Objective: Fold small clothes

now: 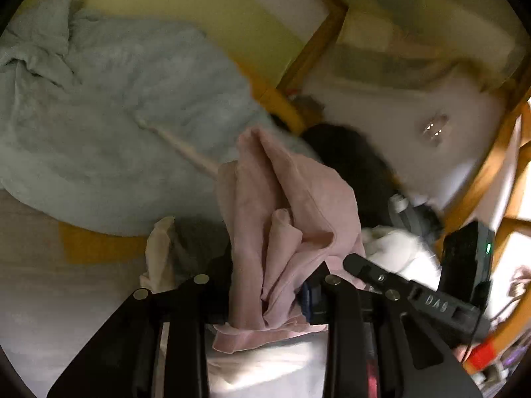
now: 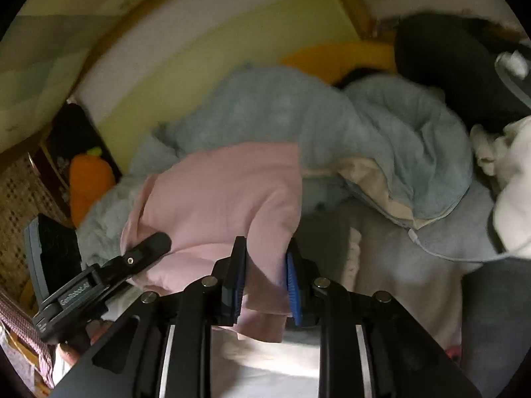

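Pinching one pink garment [image 2: 225,199] between them, left tool [image 1: 268,285] and right tool [image 2: 265,282] clamp its edges.

pink garment [image 2: 219,199], bunched (creased), lifted

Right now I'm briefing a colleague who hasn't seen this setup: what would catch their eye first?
The pink garment, bunched at centre and pinched by both the right gripper and the left gripper. Behind it a rumpled pale blue blanket covers the bed, and an orange carrot-shaped plush lies at the left edge of the right wrist view.
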Demonstrator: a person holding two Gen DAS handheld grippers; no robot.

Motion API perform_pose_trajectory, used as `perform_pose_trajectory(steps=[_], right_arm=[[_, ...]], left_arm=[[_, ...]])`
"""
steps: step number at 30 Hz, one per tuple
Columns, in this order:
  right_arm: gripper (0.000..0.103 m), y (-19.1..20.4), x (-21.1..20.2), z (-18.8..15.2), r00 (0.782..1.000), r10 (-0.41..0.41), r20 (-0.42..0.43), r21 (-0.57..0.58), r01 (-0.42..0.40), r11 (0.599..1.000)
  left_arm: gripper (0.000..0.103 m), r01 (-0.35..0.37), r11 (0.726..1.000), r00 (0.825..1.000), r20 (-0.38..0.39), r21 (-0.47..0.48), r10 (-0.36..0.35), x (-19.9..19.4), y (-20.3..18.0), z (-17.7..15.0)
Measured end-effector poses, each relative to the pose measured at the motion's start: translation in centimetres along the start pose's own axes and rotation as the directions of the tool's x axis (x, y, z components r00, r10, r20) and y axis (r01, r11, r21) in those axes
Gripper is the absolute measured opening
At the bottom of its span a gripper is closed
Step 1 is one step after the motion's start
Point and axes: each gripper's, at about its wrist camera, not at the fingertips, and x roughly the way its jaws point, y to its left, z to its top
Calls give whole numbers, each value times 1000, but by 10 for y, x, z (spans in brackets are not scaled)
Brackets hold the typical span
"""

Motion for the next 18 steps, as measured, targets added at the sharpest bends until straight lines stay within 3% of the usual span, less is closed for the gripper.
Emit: perform_pose_trajectory(steps=[2, 4, 7, 9, 11, 13, 14, 15, 16, 18], right_arm=[[23, -20, 24, -4, 998, 14, -64, 40, -11, 999], [26, -34, 41, -14, 995, 17, -101, 73, -10, 997], [26, -29, 40, -16, 996, -7, -90, 35, 10, 999], [29, -18, 29, -17, 997, -62, -36, -16, 61, 998], [50, -5, 9, -27, 983, -169, 74, -89, 175, 980], [61, 11, -12, -36, 964, -210, 163, -150, 234, 961], [71, 17, -23, -41, 958, -203, 204, -170, 238, 956], [79, 21, -35, -46, 952, -187, 244, -174, 233, 957], [94, 22, -46, -52, 944, -167, 285, -171, 222, 960], [103, 23, -65, -67, 918, -133, 373, -167, 208, 964]], left_arm=[[31, -26, 999, 999, -40, -27, 25, 21, 11, -13], [40, -35, 998, 998, -47, -49, 32, 30, 21, -25], [54, -48, 996, 999, -16, -75, 47, 24, 28, -28], [58, -122, 992, 992, 39, 11, 122, 13, 15, -30], [67, -240, 962, 967, 118, 132, 225, -1, -7, -35], [95, -350, 913, 922, 248, 211, 296, -25, -23, -45], [99, -392, 889, 897, 314, 235, 313, -38, -27, -53], [102, -410, 877, 881, 356, 250, 311, -48, -32, -59], [102, -426, 865, 867, 394, 266, 306, -57, -38, -67], [102, -466, 835, 830, 471, 292, 298, -71, -48, -83]])
